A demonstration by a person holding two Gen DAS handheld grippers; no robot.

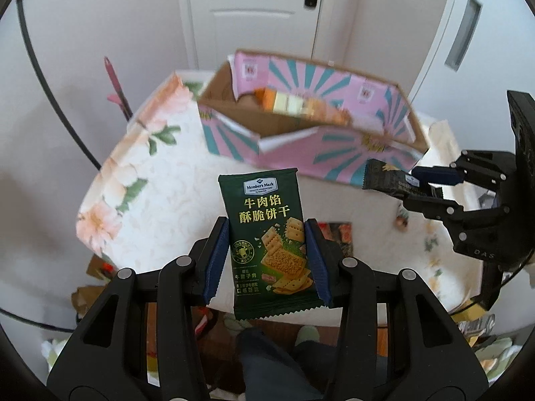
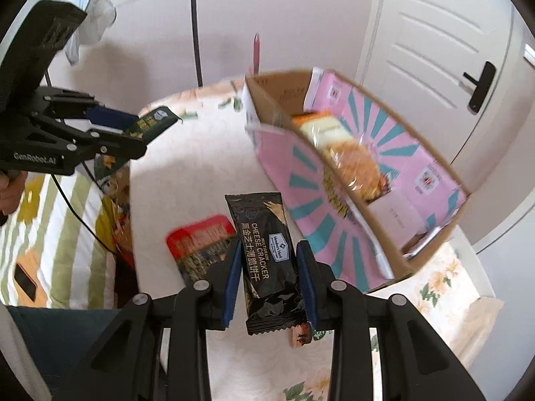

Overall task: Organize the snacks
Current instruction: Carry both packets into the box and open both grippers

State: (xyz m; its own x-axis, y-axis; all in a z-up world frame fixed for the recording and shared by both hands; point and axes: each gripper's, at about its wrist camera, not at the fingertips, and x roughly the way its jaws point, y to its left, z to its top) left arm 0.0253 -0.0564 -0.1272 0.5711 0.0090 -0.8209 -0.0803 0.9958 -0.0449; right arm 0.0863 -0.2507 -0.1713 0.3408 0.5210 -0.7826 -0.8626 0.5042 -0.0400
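While clamped, each claw (image 1: 267,250) pinches its own cracker packet (image 1: 269,234).

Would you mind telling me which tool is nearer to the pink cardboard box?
Right, I judge. The right tool, shut on the black cracker packet, is beside the pink cardboard box; the left tool holds the green packet farther back.

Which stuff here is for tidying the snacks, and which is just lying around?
For the job:
- green beef cracker packet, in the left gripper
- black cheese cracker packet, in the right gripper
- pink box
- red snack packet on the table

Lying around:
- white door
- black cable
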